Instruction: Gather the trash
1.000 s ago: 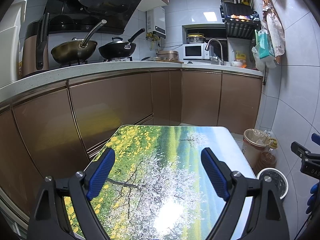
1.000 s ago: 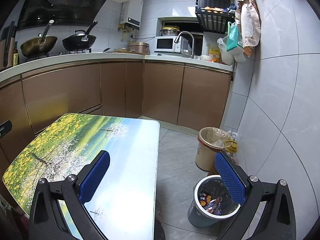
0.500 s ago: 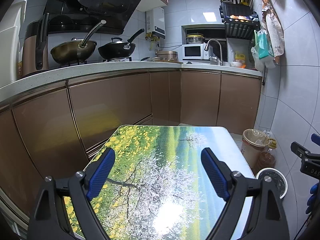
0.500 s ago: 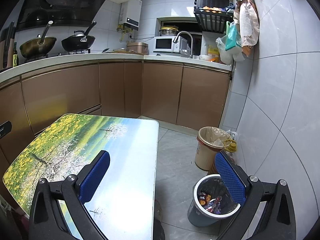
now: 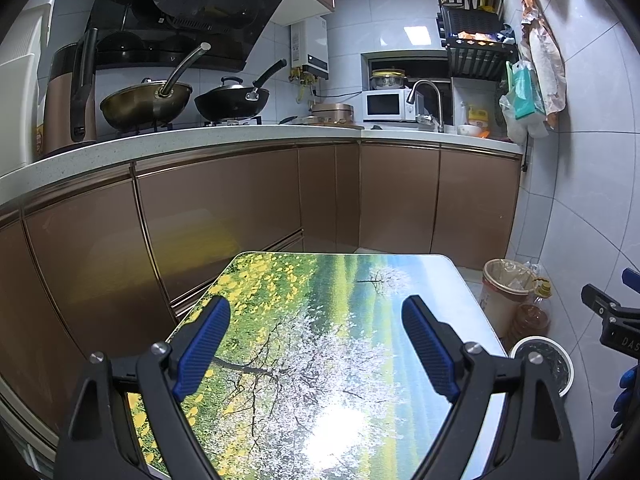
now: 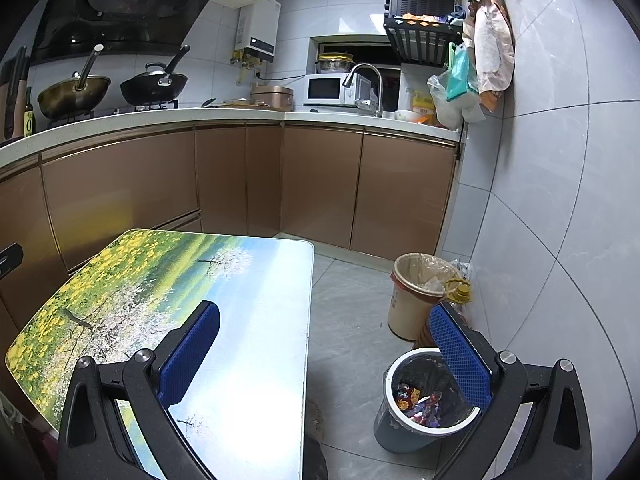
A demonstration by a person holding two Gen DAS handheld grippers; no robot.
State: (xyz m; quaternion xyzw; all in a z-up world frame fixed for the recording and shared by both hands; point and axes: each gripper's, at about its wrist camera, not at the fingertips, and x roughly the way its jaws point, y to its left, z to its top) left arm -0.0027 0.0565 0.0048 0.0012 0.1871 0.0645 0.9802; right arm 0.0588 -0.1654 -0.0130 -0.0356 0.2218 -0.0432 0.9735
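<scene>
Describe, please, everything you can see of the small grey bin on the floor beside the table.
The small grey bin stands upright on the tiled floor, right of the table. It looks plastic, with a white rim and a dark liner. Colourful wrappers lie at its bottom. A taller beige bin stands just behind. Nothing grips it.

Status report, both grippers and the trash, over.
Left gripper open, empty, over table. Right gripper open, empty. Wrappers in grey bin. Nothing blocking.

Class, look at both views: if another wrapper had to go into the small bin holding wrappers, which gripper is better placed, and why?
Right. The right gripper hangs open beside the bin, whose wrappers show below it. The left gripper is open over the table.
</scene>
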